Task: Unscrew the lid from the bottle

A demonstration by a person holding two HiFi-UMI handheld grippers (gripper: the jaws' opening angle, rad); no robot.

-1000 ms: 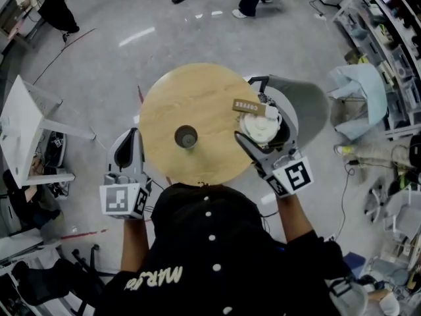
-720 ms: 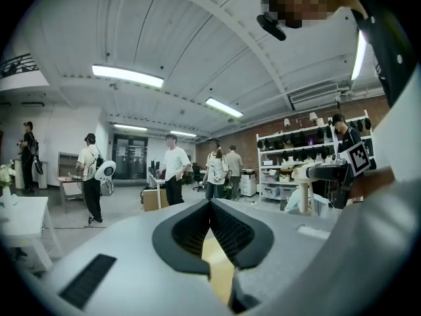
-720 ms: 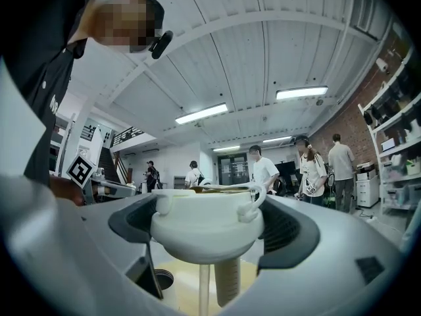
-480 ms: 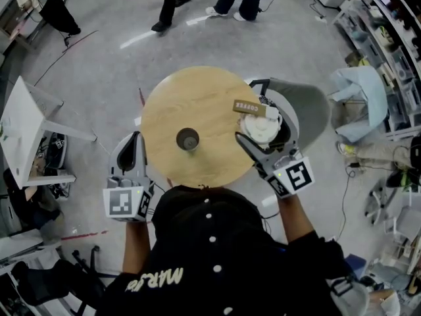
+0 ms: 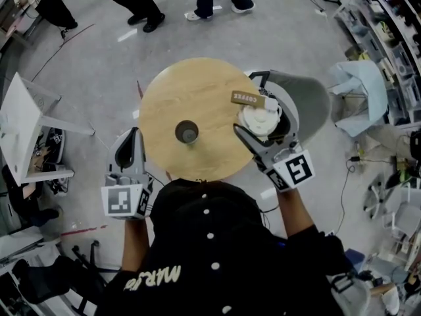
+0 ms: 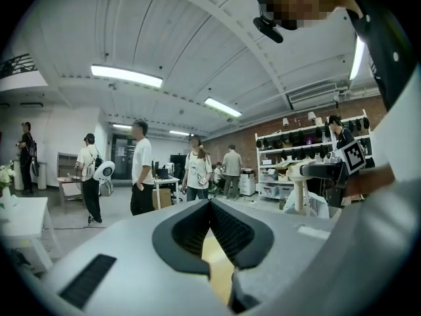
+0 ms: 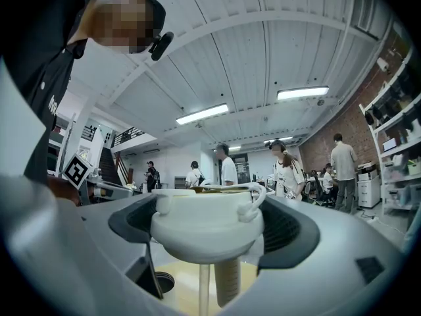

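Over round table (image 5: 191,91), right tool (image 5: 258,112) pinches white lid (image 7: 207,226); left tool (image 5: 130,140) pressed together, empty.

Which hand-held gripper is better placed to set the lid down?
Likely the right hand-held gripper: it clamps the white lid above the table; the left hand-held gripper is shut and empty beside it.

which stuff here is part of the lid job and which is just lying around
Job: white lid, clamped in the right gripper; open dark bottle on the round table; left gripper, shut and empty.
Lying about: brown piece marked coffee; grey chair.
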